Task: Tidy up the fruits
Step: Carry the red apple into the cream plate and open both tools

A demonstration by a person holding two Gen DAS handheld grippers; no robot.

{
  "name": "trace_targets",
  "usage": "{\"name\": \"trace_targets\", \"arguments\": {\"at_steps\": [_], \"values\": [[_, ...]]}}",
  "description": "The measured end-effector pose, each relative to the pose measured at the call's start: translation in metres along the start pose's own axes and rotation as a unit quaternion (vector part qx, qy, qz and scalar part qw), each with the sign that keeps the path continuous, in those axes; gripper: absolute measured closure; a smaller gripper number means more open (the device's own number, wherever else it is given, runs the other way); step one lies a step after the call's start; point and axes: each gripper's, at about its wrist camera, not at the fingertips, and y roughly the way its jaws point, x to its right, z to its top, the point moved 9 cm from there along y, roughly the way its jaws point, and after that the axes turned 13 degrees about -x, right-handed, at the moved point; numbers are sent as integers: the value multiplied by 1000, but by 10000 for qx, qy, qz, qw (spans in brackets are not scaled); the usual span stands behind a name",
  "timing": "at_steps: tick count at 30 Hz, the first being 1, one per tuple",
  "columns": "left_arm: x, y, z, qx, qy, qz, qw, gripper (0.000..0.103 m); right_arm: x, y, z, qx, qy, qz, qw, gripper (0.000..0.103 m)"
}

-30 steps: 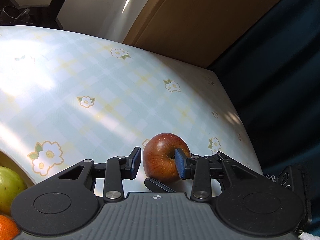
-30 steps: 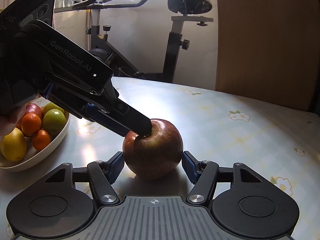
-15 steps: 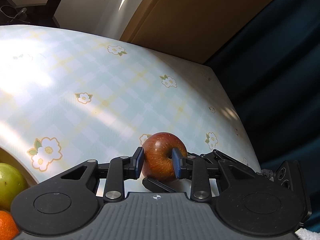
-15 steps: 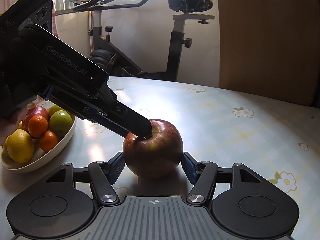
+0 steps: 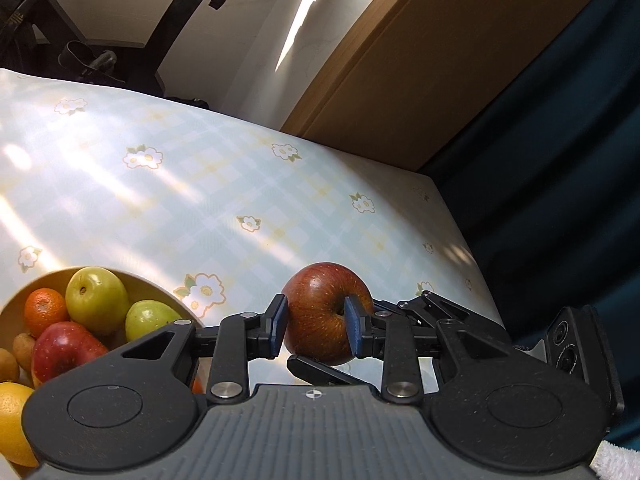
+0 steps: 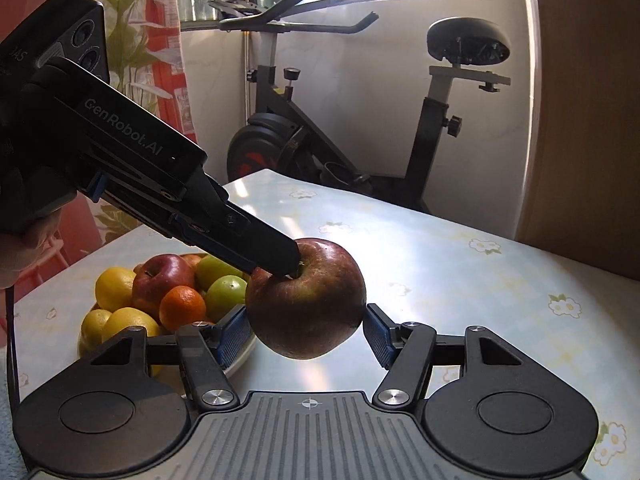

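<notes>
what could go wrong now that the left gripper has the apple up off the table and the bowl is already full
The left gripper pinches the red apple with one finger near the stem dimple, on a round, glossy surface, so it may slip or roll out. The bowl is already heaped with fruit; the apple could roll off the pile or knock an orange out. The right gripper is open around the apple, and its fingers could bump it.
</notes>
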Motion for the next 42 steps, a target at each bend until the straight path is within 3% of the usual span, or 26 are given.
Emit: {"name": "trace_targets", "arguments": {"at_steps": [12,22,29,42], "values": [[-52,-72,-33,375,-387,347,9979,70,-88,23,34,-129,-754,505,9958,45],[-86,-101,-64,463,-771,414,9951,70,-145,41,34,-397,-1219,742,9890,45],[-105,-105,-83,447,-866,445,9942,70,-163,54,30,-590,-1429,744,9852,45],[-113,-102,-88,361,-873,445,9945,70,-168,53,22,-709,-1723,532,9811,42]]}}
